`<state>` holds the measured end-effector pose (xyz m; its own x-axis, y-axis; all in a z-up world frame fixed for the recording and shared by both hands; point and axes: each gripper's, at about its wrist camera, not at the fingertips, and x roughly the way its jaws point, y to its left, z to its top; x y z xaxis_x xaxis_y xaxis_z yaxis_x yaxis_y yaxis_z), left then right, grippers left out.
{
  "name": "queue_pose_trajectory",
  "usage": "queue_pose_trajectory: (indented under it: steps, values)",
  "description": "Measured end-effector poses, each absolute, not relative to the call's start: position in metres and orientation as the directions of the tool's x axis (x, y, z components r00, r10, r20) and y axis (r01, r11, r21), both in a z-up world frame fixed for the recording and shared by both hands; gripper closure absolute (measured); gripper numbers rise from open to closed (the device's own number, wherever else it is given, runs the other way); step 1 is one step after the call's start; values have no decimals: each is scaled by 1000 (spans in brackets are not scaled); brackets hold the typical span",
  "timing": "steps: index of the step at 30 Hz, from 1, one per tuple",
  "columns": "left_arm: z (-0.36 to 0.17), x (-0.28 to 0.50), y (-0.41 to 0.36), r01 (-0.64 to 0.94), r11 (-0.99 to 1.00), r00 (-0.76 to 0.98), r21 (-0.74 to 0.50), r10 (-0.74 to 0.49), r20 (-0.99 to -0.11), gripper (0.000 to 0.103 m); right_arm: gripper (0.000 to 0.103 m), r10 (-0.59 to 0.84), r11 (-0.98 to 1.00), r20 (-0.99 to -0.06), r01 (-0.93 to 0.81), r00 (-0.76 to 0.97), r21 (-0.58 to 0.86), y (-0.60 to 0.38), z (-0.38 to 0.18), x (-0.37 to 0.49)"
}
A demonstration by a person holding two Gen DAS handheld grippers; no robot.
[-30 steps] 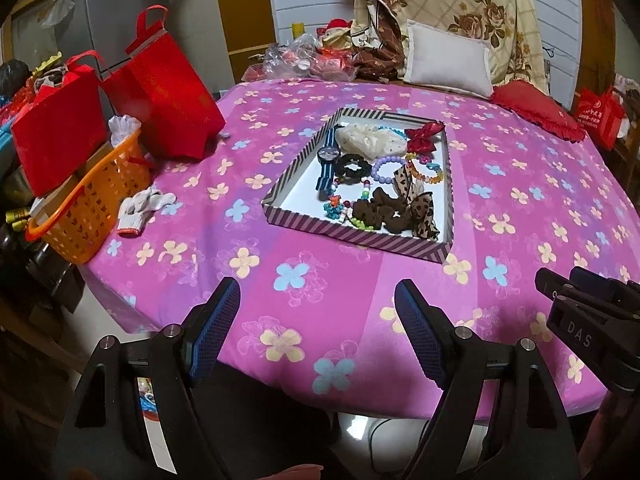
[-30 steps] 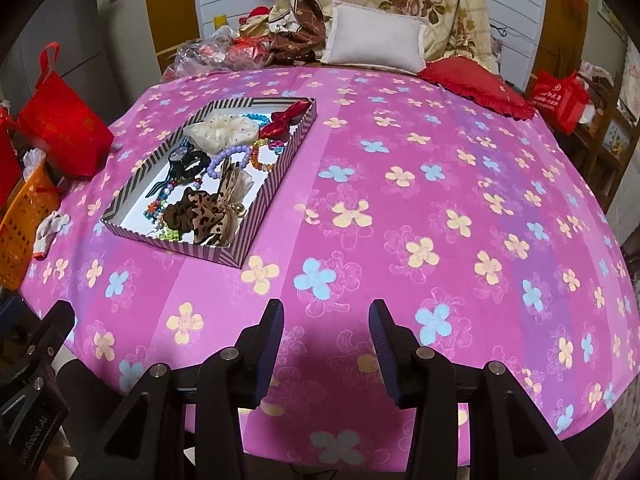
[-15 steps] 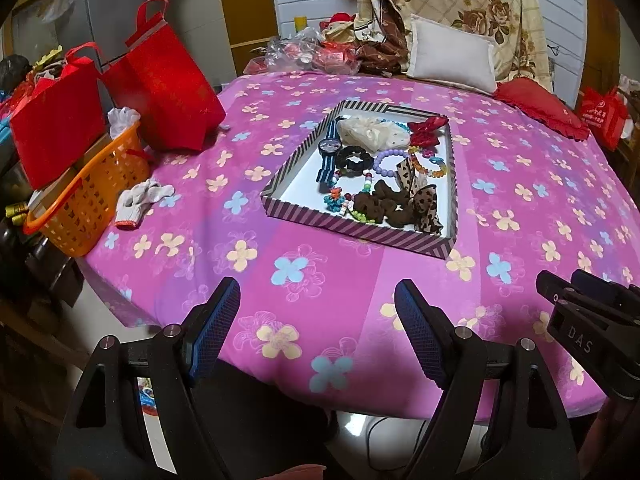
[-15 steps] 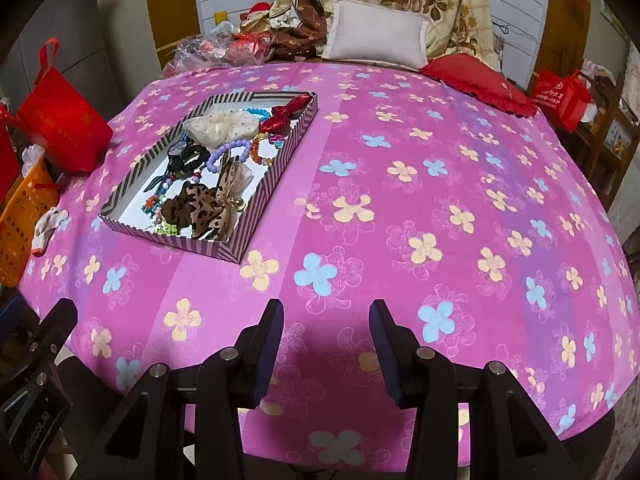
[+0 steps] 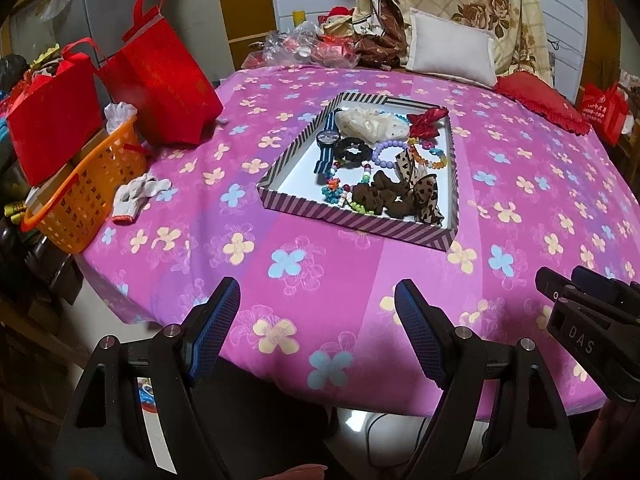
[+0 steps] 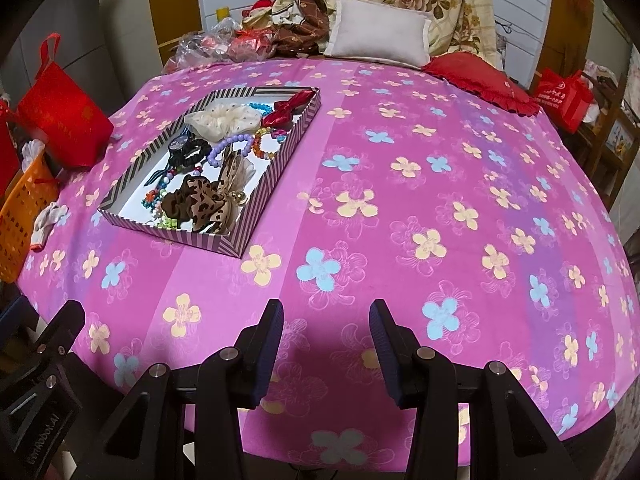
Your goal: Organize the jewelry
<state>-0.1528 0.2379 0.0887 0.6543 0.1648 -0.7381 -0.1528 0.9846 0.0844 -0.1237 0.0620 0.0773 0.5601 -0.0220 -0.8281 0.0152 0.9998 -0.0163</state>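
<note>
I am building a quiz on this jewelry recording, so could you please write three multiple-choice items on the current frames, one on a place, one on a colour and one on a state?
1. Where does the wristwatch lie?
A. In the striped tray
B. In the orange basket
C. On the white pillow

2. What colour is the bow at the tray's far end?
A. Green
B. Red
C. White

3. How do the left gripper and right gripper stand?
A. Both shut on beads
B. Left shut, right open
C. Both open and empty

Answers:
1. A, the watch lies by the tray's left wall next to the black scrunchie.
2. B, the bow is bright red beside the cream scrunchie.
3. C, each pair of fingers stands apart over the pink cloth with nothing between.
</note>
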Motion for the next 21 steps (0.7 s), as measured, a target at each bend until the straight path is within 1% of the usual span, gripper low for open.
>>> queue_pose_trajectory:
  steps: [21]
  values:
    - [79, -150, 240, -154, 985, 629, 80, 160, -760, 23, 60, -22, 1000, -832, 1, 554, -27, 67, 72, -124]
